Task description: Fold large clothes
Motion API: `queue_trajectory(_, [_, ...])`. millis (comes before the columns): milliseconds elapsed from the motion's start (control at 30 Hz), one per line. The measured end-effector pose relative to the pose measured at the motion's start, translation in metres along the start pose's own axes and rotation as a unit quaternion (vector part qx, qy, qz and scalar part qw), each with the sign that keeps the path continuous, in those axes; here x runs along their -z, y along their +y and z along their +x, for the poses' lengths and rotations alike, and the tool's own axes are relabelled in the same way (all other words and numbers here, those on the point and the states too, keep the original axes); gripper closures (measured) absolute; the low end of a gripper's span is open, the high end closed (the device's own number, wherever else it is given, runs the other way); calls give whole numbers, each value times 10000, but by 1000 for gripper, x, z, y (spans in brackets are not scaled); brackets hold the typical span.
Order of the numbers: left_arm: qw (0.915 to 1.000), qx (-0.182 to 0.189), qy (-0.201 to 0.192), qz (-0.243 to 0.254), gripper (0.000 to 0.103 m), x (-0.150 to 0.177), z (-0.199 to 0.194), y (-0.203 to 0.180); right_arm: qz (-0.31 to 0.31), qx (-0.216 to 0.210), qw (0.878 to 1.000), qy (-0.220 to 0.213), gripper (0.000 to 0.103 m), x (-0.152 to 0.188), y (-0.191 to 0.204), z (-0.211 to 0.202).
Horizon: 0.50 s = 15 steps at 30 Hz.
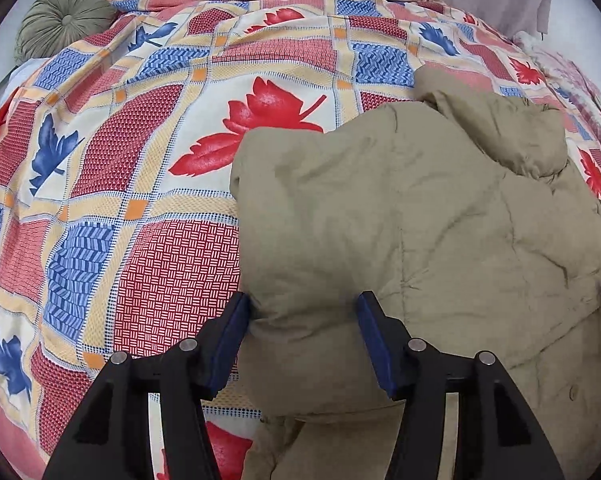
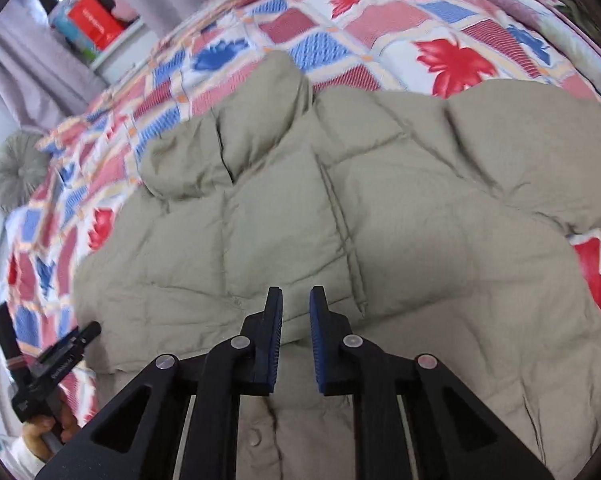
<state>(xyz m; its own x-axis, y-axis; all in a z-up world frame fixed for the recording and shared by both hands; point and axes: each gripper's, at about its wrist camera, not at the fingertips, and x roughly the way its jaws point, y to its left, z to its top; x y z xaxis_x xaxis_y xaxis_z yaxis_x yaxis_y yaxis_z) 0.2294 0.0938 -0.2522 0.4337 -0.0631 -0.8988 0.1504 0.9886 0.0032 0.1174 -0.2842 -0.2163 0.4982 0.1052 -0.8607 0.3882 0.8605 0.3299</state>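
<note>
On the patterned bedspread (image 1: 148, 184) lies the khaki puffer jacket (image 2: 340, 220), spread mostly flat, front up, collar toward the far side, one sleeve puffed out at the right of the right wrist view.

Step in hand, as I judge it: start of the fold, sleeve and side panel to come inward. My left gripper (image 1: 304, 320) stands half wide, pads straddling a padded bulge at the jacket's left edge; the near pad seems to brush the fabric, but nothing is pinched. My right gripper (image 2: 296, 316) is narrow, a slim gap between the pads, empty, hovering above the front placket.

Next move calls for the left pads to close on that bulge, deep enough that slippery padding does not squirt out, then lift and carry across.

Pose: both tools point steeply down. My hand (image 2: 48, 428) on the left handle shows at the right view's lower left.
</note>
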Motion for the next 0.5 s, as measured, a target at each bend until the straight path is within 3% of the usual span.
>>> queue_trajectory(167, [9998, -136, 89, -81, 40, -1, 1, -2, 669, -16, 9971, 362, 88, 7, -24, 29])
queue_trajectory(467, [9998, 50, 208, -44, 40, 3, -39, -23, 895, -383, 9938, 538, 86, 20, -64, -16])
queue_trajectory(500, [9997, 89, 214, -8, 40, 6, -44, -30, 953, -412, 9928, 588, 83, 22, -68, -19])
